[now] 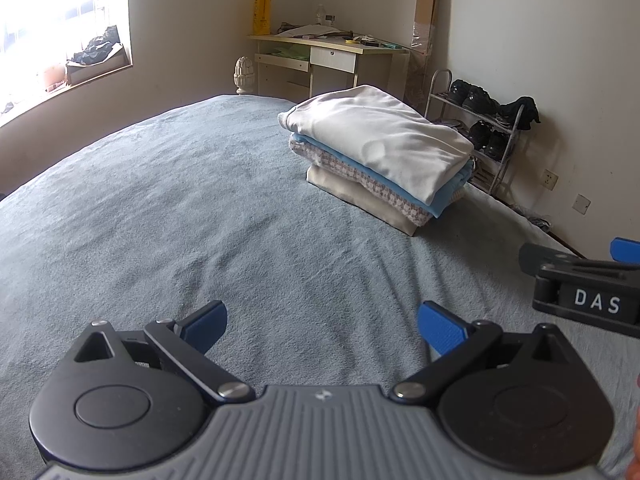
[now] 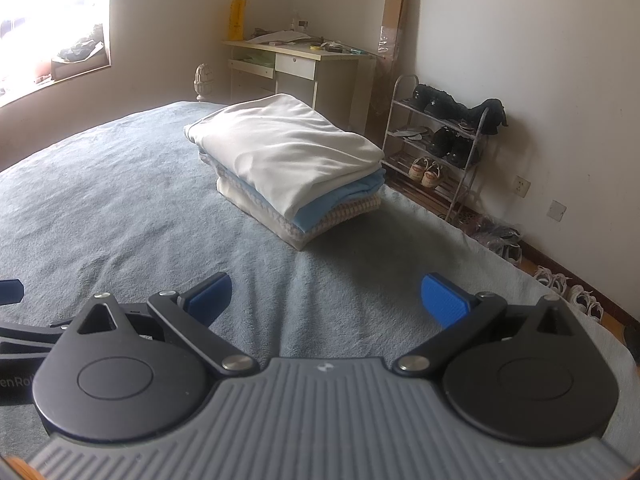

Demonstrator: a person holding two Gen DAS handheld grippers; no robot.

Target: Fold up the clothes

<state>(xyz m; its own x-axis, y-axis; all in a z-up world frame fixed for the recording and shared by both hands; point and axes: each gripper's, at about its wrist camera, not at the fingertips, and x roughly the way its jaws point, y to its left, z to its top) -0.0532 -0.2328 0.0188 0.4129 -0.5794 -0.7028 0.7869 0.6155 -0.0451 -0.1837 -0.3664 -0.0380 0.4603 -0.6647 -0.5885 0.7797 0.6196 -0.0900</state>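
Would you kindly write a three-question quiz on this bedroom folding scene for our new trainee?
1. True or false: the left gripper is shut on a garment.
2. Which garment tops the stack of folded clothes? A) blue B) white C) knitted
3. Fill in: the stack rests on the grey ____.

Key:
1. False; its jaws stand open and empty, like those of the right gripper.
2. B, the white garment.
3. Bedspread.
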